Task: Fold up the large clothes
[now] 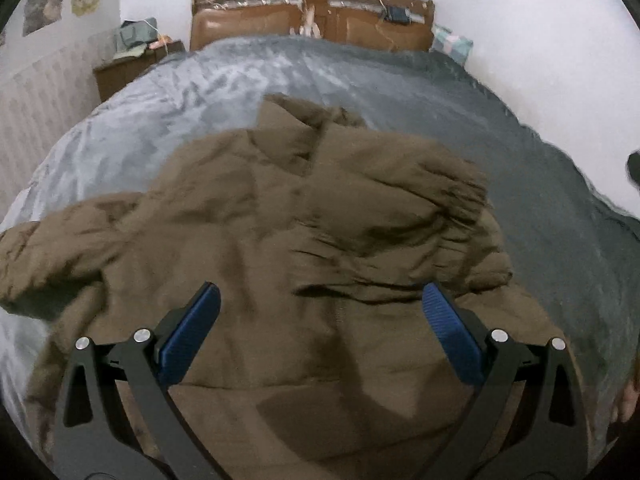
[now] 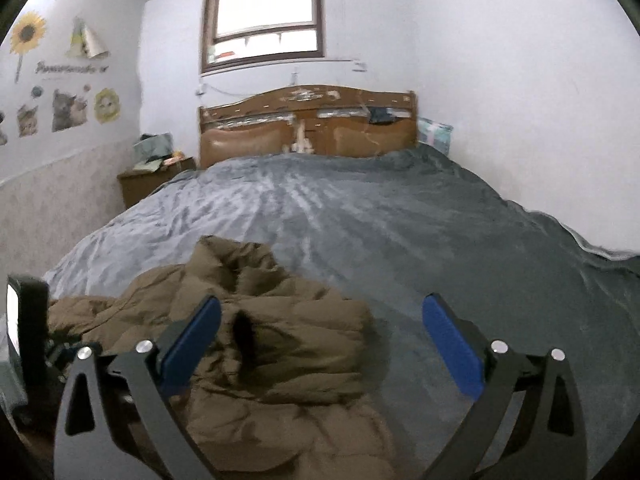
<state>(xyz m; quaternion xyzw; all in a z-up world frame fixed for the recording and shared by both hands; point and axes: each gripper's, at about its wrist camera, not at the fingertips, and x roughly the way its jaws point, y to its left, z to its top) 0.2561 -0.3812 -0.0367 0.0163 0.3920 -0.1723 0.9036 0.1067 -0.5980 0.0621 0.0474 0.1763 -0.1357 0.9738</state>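
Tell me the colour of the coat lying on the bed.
Olive brown coat, plain with no pattern, seen best in the left wrist view.

Jacket [image 1: 304, 240]: plain olive-brown, no pattern. Bed cover [image 2: 360, 216]: grey with a pale sheen along its creases. Headboard [image 2: 308, 128]: brown wood with tan padded panels. Fingers [image 1: 188, 340] of both grippers: blue ribbed pads on black frames. Walls [image 2: 520, 100]: white. Sunflower sticker [image 2: 27, 34]: yellow with a dark centre.

Grey bedspread [image 2: 360, 220], wood headboard [image 2: 308, 124], window [image 2: 264, 16], nightstand [image 2: 156, 180] w/ clutter, cat stickers [image 2: 68, 110]
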